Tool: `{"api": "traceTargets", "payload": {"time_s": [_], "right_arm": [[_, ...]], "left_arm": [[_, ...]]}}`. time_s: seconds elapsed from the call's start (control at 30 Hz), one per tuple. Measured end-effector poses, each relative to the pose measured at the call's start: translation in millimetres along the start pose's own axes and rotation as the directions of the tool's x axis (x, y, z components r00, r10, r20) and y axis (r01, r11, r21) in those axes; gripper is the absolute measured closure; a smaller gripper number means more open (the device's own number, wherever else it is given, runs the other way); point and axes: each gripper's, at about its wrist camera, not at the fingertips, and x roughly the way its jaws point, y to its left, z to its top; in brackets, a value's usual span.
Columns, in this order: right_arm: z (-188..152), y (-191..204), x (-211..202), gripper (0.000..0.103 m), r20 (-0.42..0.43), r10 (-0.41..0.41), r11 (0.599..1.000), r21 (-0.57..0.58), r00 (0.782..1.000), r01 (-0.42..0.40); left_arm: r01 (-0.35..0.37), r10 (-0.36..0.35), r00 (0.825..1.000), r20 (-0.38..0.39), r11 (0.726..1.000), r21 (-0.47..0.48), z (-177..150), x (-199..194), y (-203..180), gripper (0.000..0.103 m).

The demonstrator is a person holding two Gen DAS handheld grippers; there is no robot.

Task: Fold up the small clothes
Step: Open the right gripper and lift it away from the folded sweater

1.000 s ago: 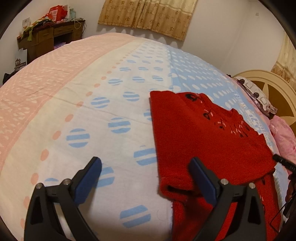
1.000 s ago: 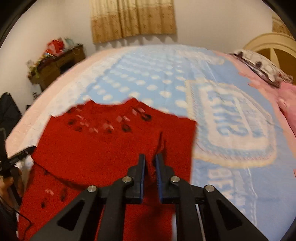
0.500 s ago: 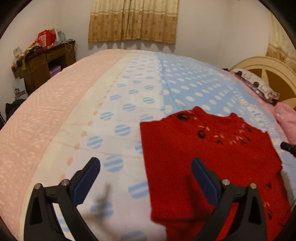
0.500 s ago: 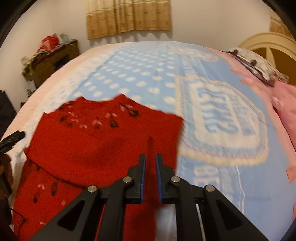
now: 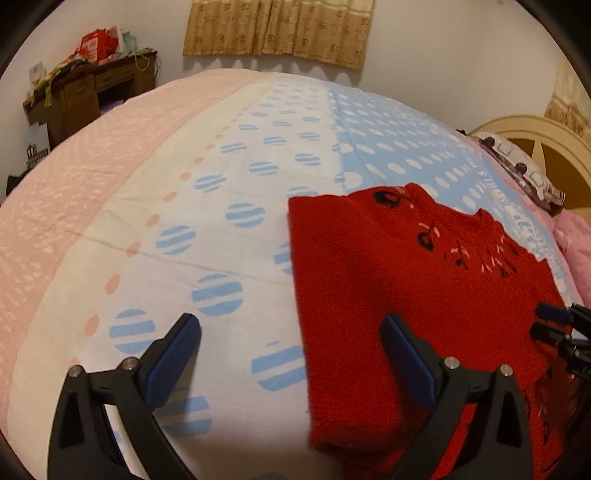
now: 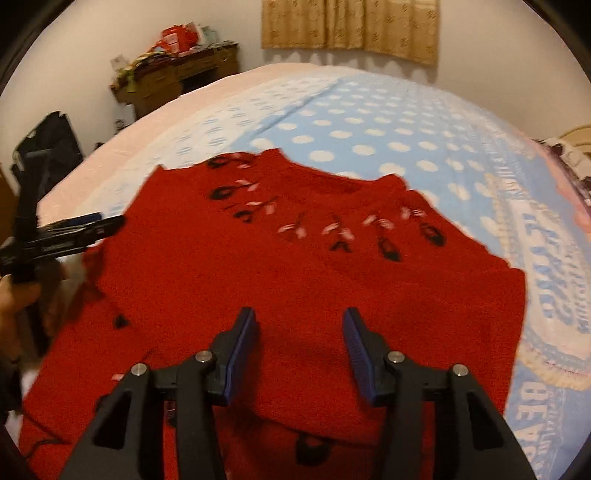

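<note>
- Hovering with jaws spread wide and nothing between them, the left gripper (image 5: 290,354) hangs over the bedspread (image 5: 207,206), one blue pad (image 5: 173,350) above the dotted cloth and the other above the sweater's edge.
- Held over the middle of the red sweater (image 6: 295,280), the right gripper (image 6: 299,341) has its jaws parted and grips nothing.
- Sweater lies on the bed, neckline toward the far wall, its upper part folded down over the lower part, black and pink embroidery facing up.
- Sweater's left edge meets the white, blue-dotted band of the bedspread; its right side lies on the blue panel with lettering.
- Beyond the bed stand a cluttered wooden desk (image 5: 92,88), tan curtains (image 5: 280,31) and, to the right, a cream headboard (image 5: 532,140) with pillows (image 5: 517,166).
</note>
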Motion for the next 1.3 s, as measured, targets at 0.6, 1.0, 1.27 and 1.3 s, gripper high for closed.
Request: {"api": "traceTargets", "payload": {"time_s": [0.6,1.0,1.27,1.3], "right_arm": [[-23,-99,-17,0.052,-0.056,-0.107,0.966,0.23,0.993,0.117],[-51,-103,-20,0.013,-0.084,-0.092,0.971,0.215,0.992,0.108],[-65,-99,-74,0.013,0.044,-0.039,0.953,0.303,0.998,0.024],[-67,-96,-84,0.013,0.061,-0.049,0.956,0.291,0.997,0.029]], "left_arm": [[-0.095,0.093,0.995,-0.029,0.994,-0.046,-5,2,13,0.0],[-0.075,0.073,0.997,-0.036,0.996,-0.05,-7,1,15,0.0],[0.078,-0.081,0.996,-0.035,0.994,-0.074,-12,-35,17,0.0],[0.123,-0.124,0.992,-0.014,0.989,-0.078,-15,-50,17,0.0]]}}
